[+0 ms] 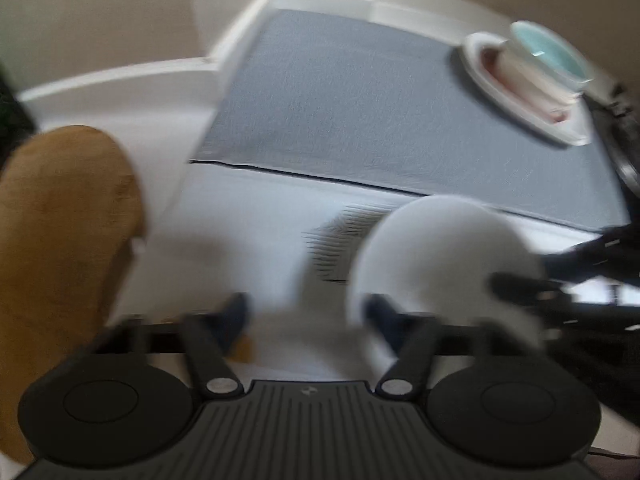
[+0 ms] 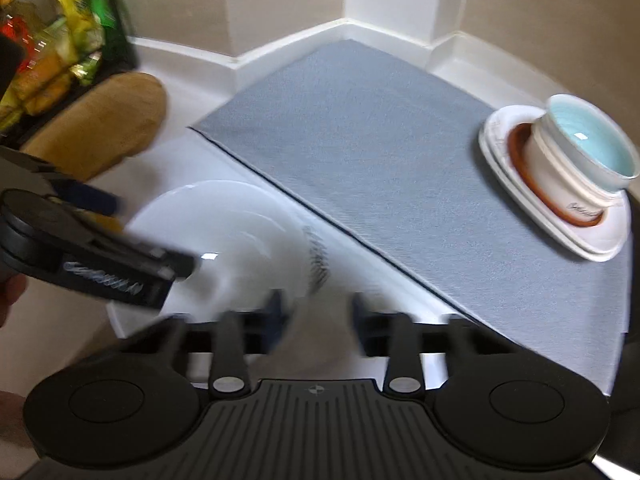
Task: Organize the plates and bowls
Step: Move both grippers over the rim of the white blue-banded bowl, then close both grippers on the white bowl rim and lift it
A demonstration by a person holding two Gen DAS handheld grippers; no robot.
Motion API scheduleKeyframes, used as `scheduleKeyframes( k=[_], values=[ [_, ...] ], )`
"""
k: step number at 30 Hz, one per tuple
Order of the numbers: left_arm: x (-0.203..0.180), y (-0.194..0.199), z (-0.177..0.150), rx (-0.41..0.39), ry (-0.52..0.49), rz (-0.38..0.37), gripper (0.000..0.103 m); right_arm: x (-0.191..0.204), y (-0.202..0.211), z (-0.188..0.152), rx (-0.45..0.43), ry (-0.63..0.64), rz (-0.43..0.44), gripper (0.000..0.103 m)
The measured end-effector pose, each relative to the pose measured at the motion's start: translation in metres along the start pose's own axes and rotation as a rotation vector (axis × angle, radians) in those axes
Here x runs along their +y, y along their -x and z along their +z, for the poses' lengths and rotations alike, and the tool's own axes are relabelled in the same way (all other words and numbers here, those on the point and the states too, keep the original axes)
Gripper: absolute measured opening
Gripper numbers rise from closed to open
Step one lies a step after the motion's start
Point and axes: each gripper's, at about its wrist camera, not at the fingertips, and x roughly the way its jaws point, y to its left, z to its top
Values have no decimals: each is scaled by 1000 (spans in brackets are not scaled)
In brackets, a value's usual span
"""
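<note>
Plate [image 2: 224, 236] lies on the worktop [image 2: 192, 148] at 9 o'clock of the mat [image 2: 380, 152]; stack [image 2: 560, 176] waits at 2 o'clock. Your right gripper [image 2: 316, 312] straddles its rim, fingers apart; left gripper [image 1: 308, 316] likewise parted, holding nothing.

Both frames are motion-blurred. The left tool [image 1: 306, 320] has its fingers spread wide apart, nothing between them. The right tool [image 2: 316, 316] is likewise parted, and its grip cannot be judged.
</note>
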Motion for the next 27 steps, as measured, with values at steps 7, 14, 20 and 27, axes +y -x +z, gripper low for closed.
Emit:
scheduleKeyframes(
  k=[7, 14, 20, 27],
  values=[
    [-7, 0, 3, -6, -7, -71, 11, 2, -2, 6, -8, 5, 3, 12],
    [-16, 1, 10, 4, -5, -92, 10, -13, 4, 6, -34, -57, 0, 10],
    [-41, 4, 18, -7, -55, -85, 10, -34, 13, -2, -64, -119, 4, 9],
    [-78, 15, 33, -53, -111, -114, 10, -64, 35, -10, -123, -163, -39, 9]
  ],
)
